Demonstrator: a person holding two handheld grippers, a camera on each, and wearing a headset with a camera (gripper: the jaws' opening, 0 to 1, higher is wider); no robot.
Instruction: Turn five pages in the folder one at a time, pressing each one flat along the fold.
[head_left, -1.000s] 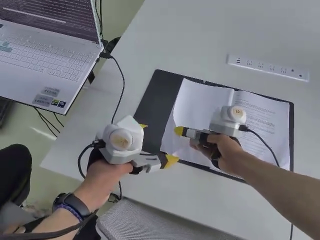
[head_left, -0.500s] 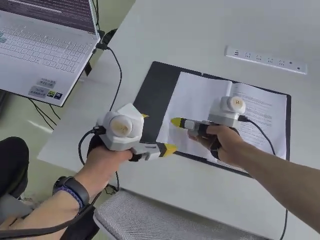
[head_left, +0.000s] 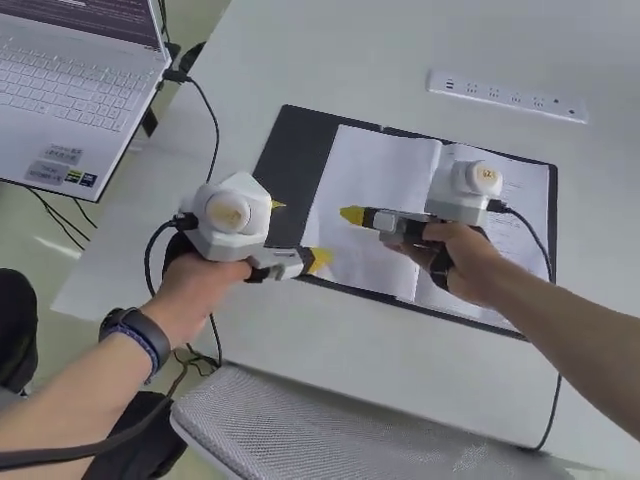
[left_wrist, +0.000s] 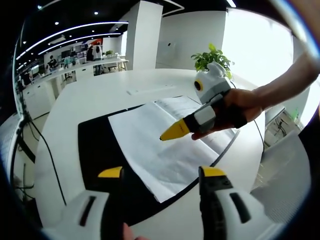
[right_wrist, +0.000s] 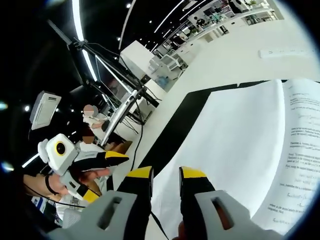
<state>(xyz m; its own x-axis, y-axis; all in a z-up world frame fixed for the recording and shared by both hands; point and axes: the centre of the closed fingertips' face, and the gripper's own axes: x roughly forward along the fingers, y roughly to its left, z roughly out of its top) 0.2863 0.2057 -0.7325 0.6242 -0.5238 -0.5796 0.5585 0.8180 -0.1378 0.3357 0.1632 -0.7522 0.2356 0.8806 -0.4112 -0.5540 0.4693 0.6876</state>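
The folder (head_left: 285, 170) is lying open on the white table (head_left: 400, 60), with a blank turned page (head_left: 375, 185) resting over its left half. The right gripper (head_left: 352, 214) is hanging over that page, jaws nearly closed and gripping nothing. The left gripper (left_wrist: 161, 174) is waiting at the folder's near edge, jaws wide and empty. With nothing pressing along the fold (head_left: 438, 165), the sheet could spring back, or the 2 narrow tips could drag and crease it.

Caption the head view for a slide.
Left claw and right claw poised above the open folder and its white page.

Left tongs (head_left: 298, 233) perhaps nearer the page (head_left: 372, 185)
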